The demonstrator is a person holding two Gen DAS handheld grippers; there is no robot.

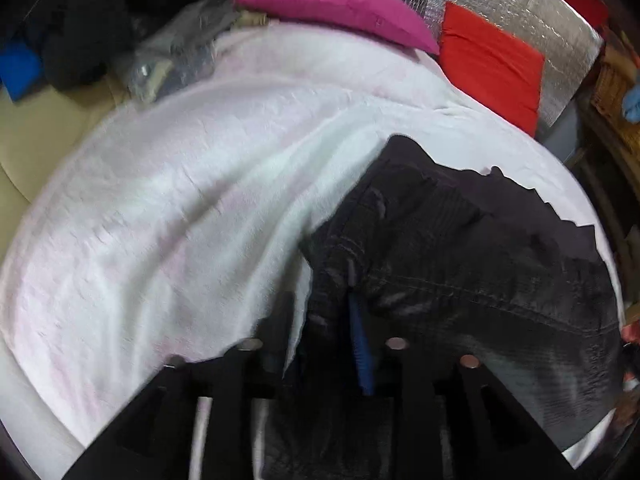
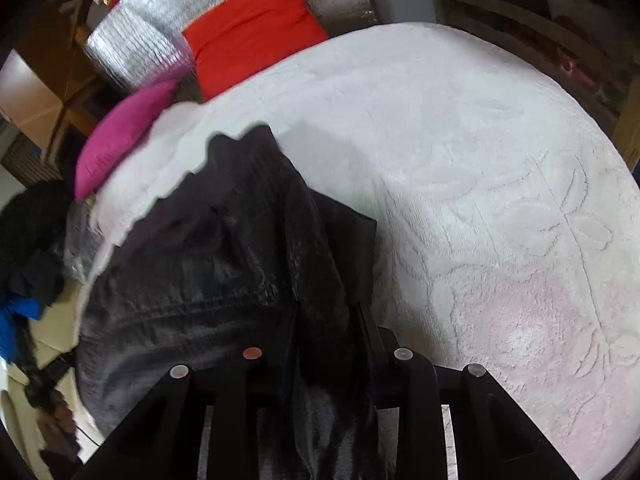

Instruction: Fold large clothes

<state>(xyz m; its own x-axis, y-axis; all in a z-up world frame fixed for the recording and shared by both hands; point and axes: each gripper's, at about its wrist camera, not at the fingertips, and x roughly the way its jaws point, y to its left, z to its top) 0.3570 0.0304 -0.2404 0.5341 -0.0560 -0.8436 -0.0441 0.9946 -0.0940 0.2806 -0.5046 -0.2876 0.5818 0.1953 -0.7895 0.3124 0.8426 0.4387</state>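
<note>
Dark grey-black jeans [image 1: 460, 264] hang over a white and pale pink fleece blanket [image 1: 180, 200]. My left gripper [image 1: 332, 320] is shut on the jeans' left edge, with a blue pad showing between the cloth folds. In the right wrist view the same jeans [image 2: 208, 264] spread to the left. My right gripper [image 2: 328, 320] is shut on their right edge, and the cloth bunches between the jaws and hides the fingertips. The far end of the jeans lies on the blanket [image 2: 480, 160].
A magenta cushion [image 1: 332, 4] and a red cushion [image 1: 492, 64] lean against silver foil padding [image 1: 512, 4] at the back. A heap of dark and grey clothes [image 1: 120, 40] lies at the left on a beige surface. The cushions also show in the right wrist view [image 2: 252, 28].
</note>
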